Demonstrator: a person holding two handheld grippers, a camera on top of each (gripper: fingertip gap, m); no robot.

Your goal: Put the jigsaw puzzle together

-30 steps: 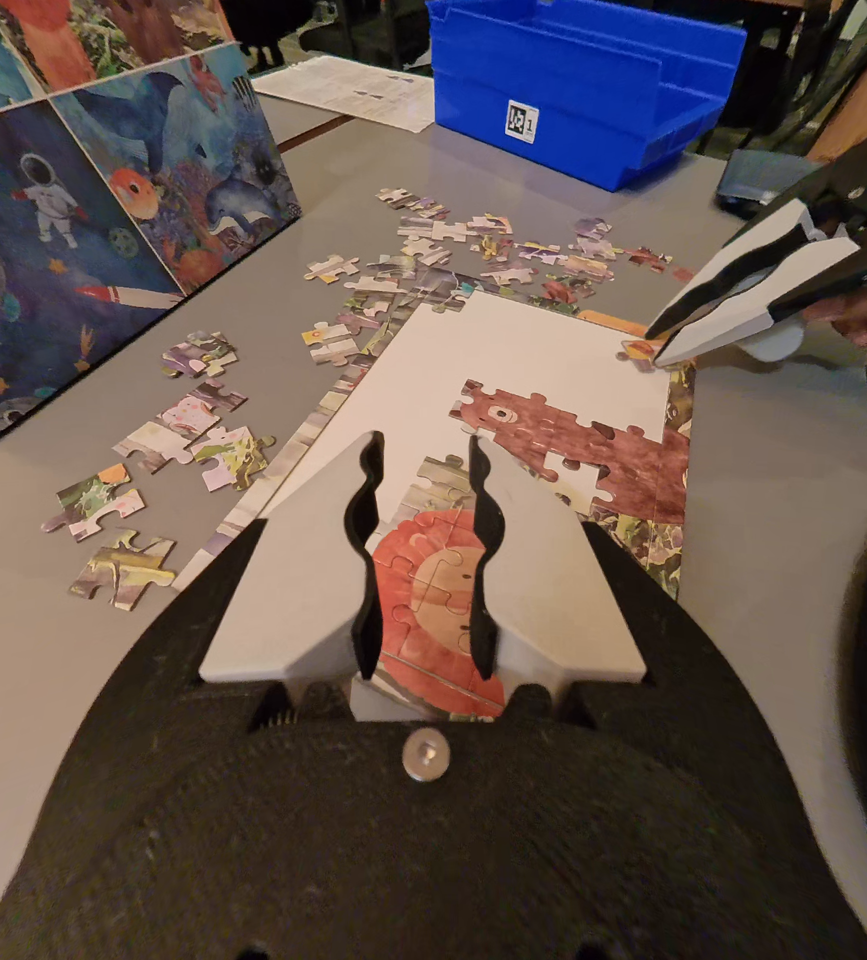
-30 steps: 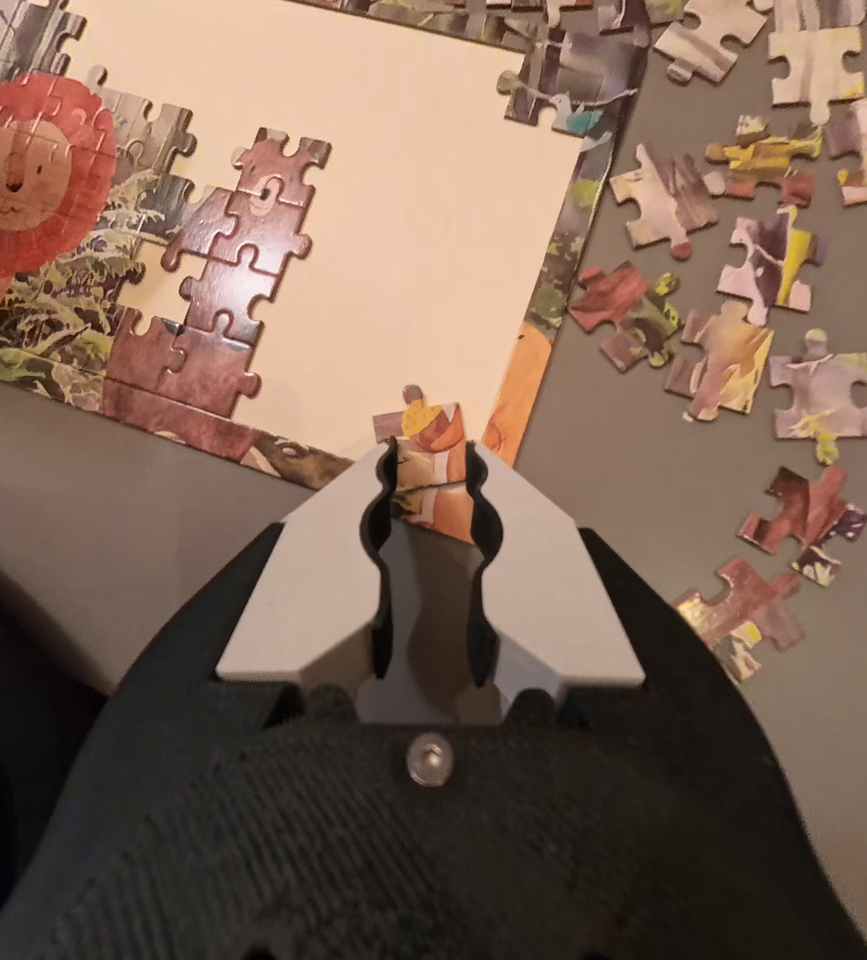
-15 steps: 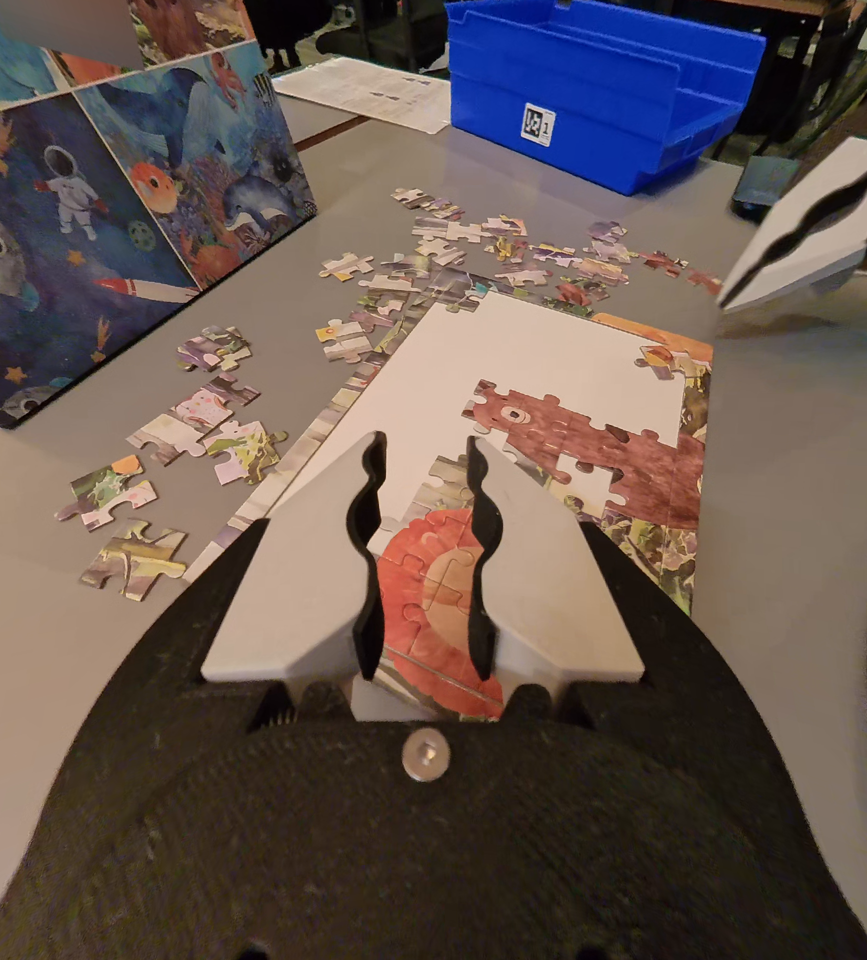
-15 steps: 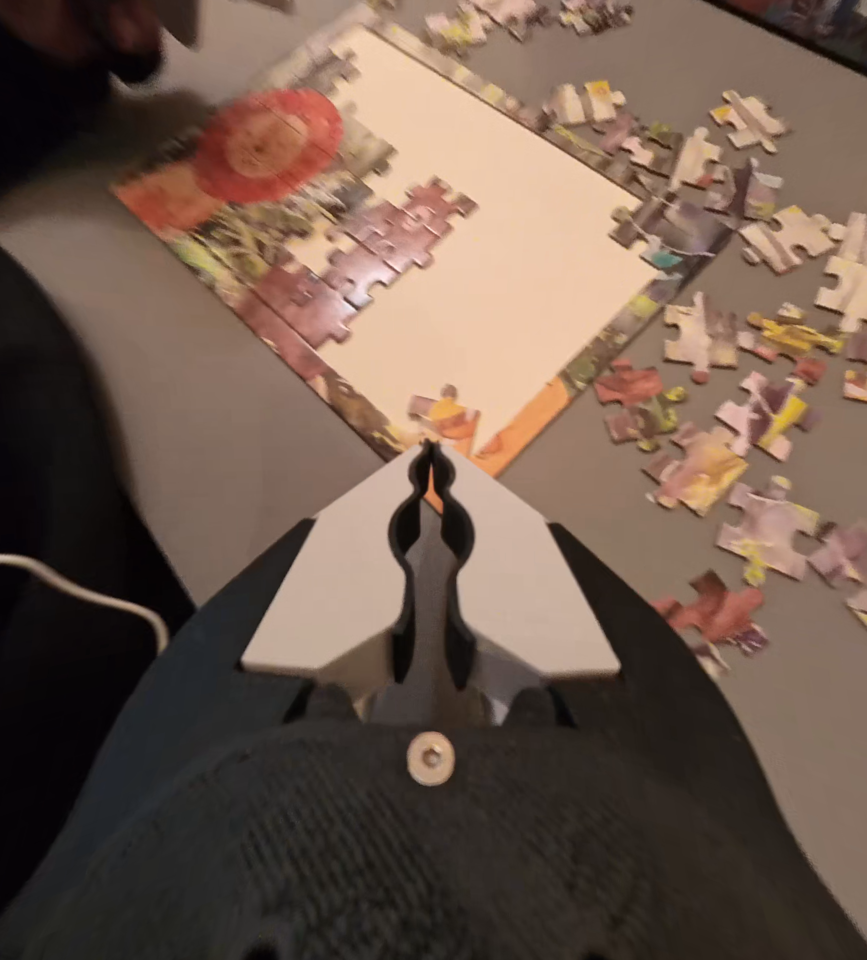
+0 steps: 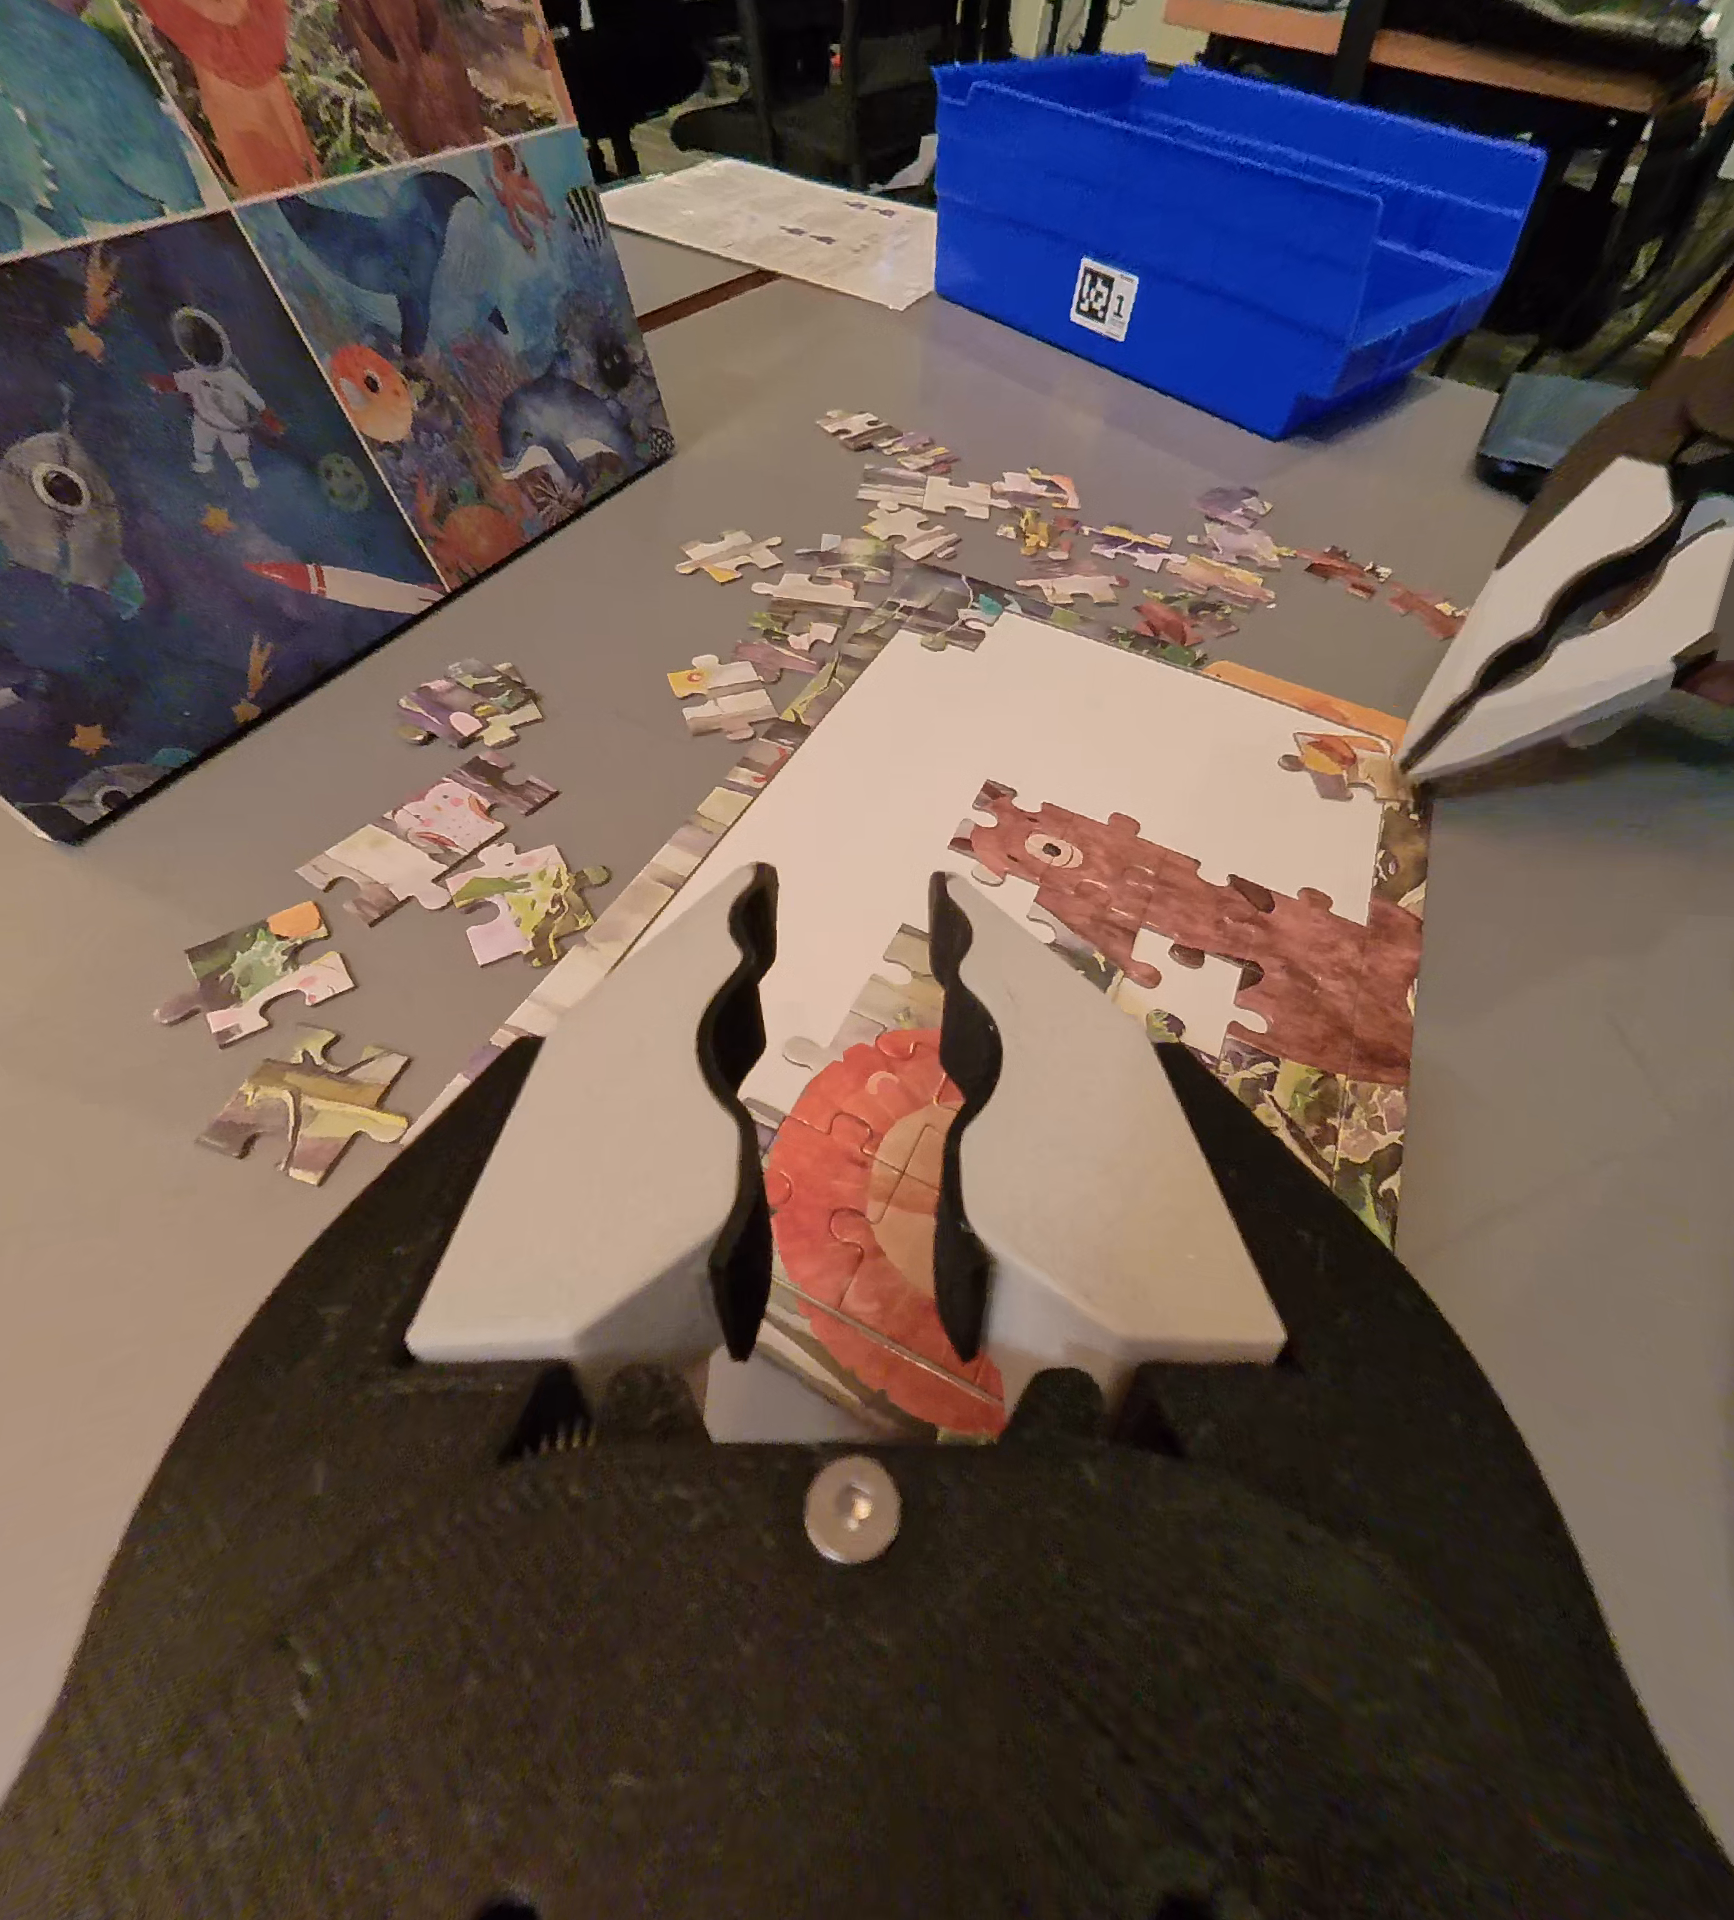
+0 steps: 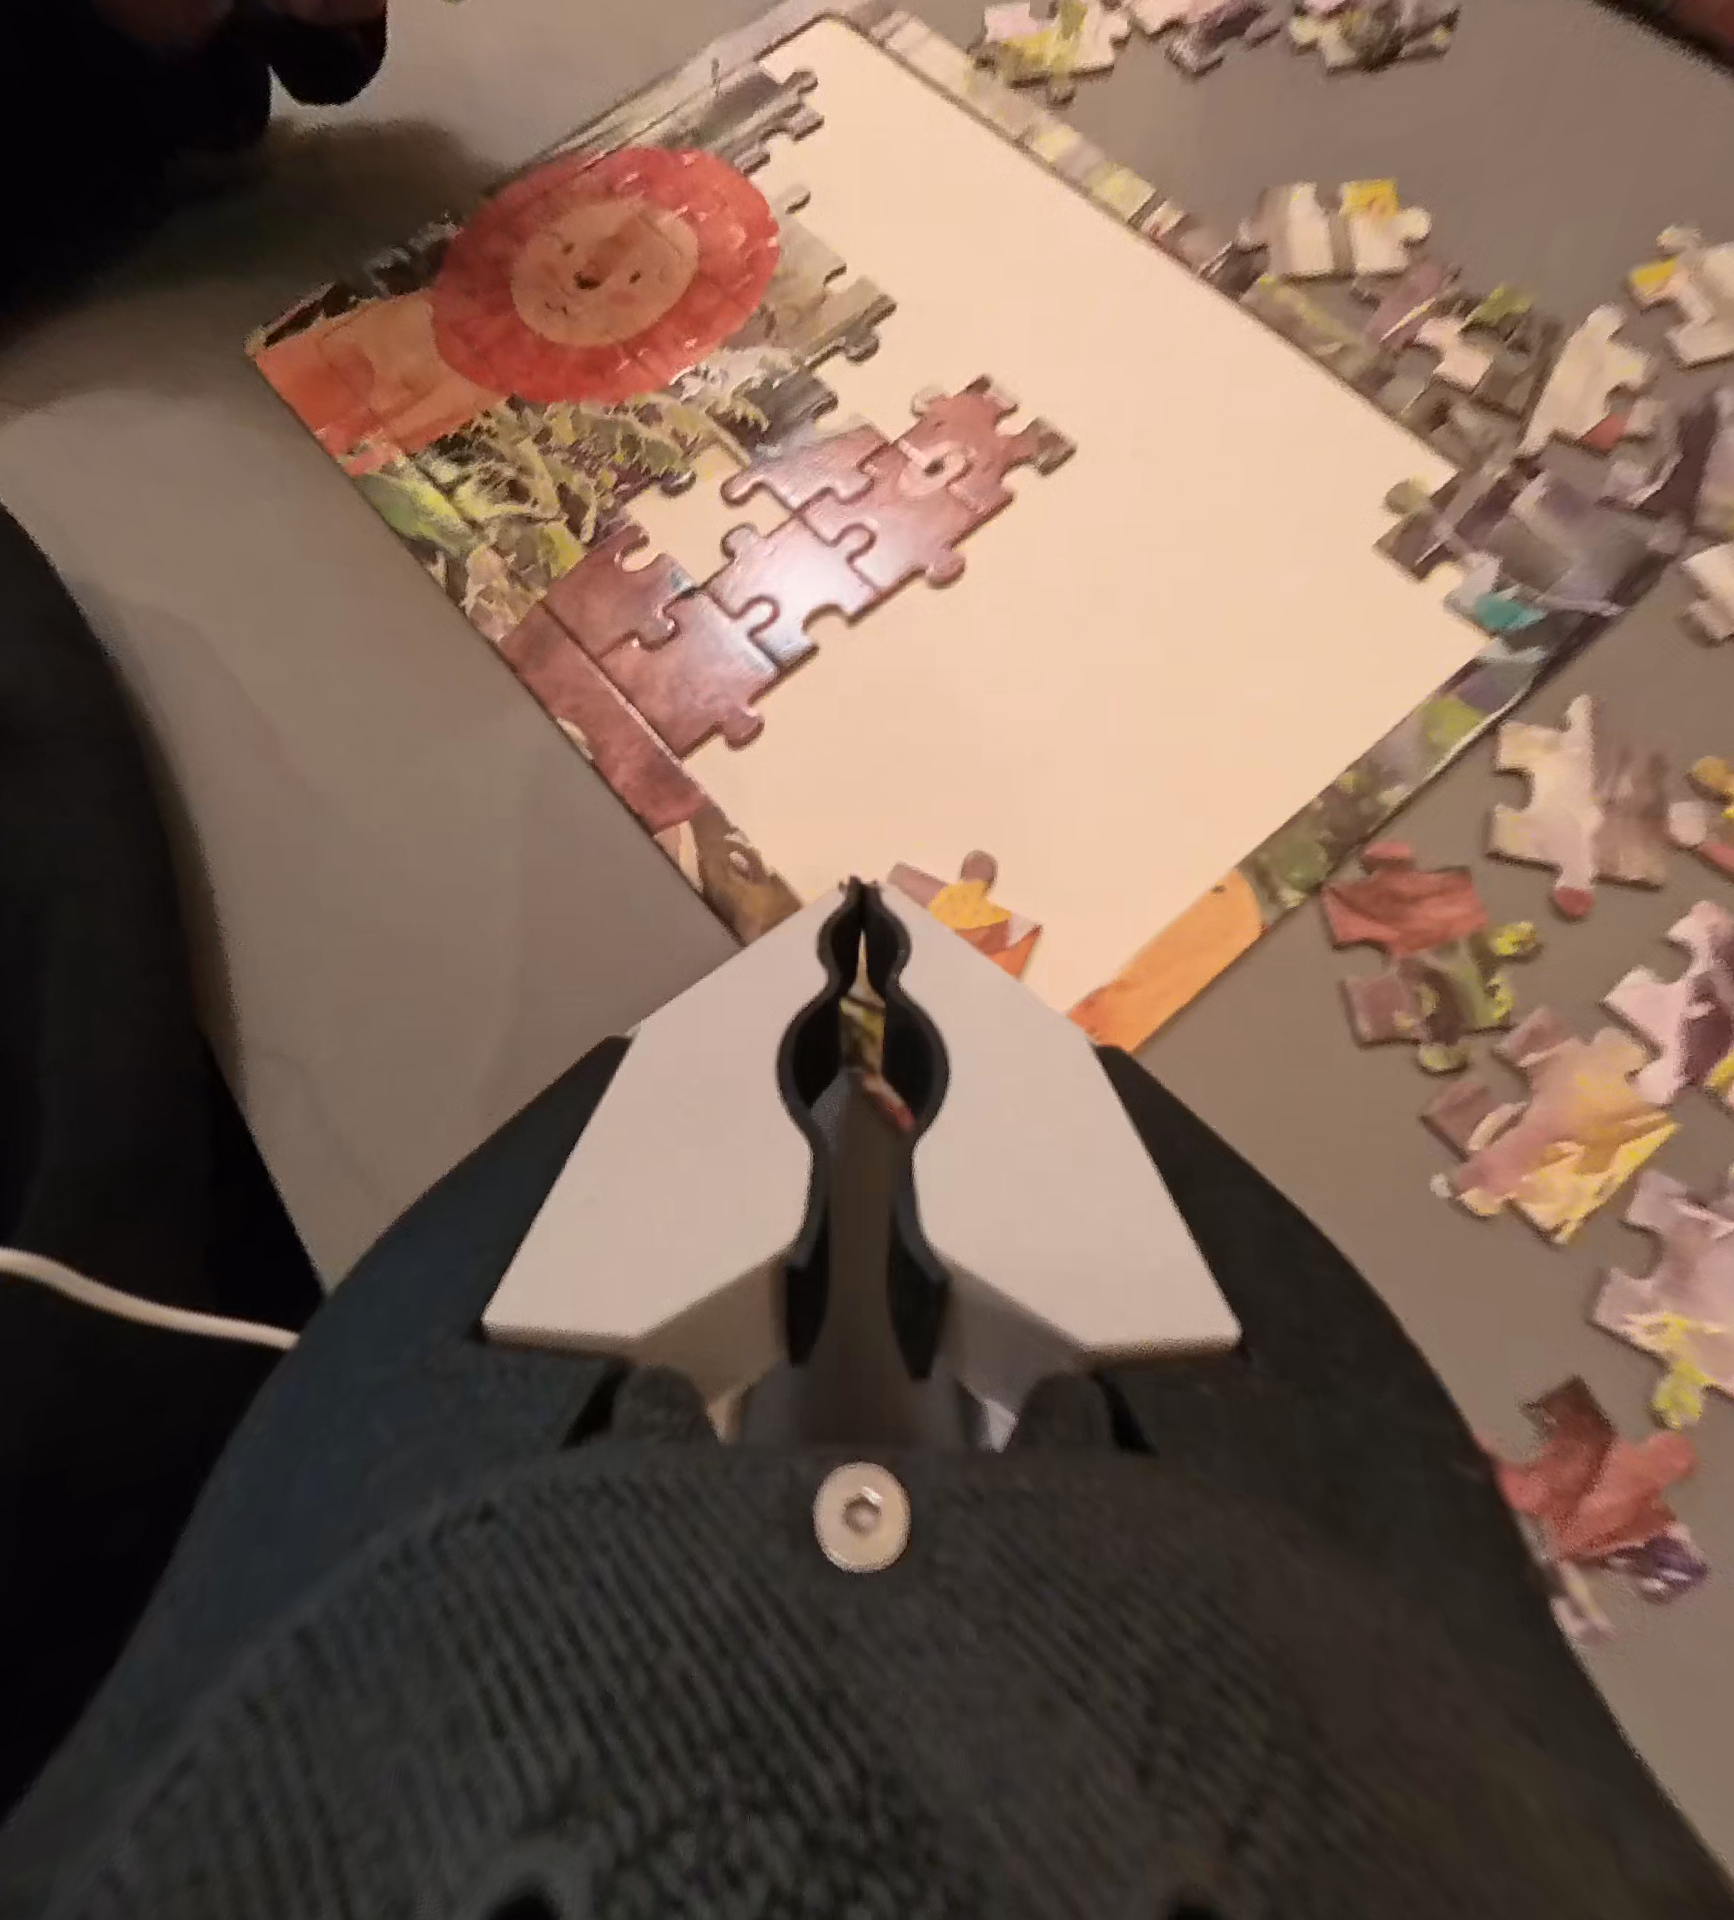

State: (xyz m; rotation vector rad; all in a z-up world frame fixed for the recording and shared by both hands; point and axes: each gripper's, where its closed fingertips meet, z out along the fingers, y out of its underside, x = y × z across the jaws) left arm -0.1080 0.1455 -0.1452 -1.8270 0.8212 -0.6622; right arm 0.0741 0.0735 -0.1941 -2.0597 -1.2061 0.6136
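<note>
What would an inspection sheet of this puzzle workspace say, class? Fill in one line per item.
Surface: grey table, evenly lit.
Job's things: puzzle board with border mostly laid, lion and brown animal sections assembled; one orange piece lies at the board's corner.
Clutter: loose pieces scattered beyond the board, more on its left; picture box propped upright; blue bin; paper sheet.
Grippers: left tongs open, empty, above the lion; right tongs shut, empty, tips at the orange piece.
Cables: white cable near the right tongs.
Surroundings: dark furniture behind the table.
</note>
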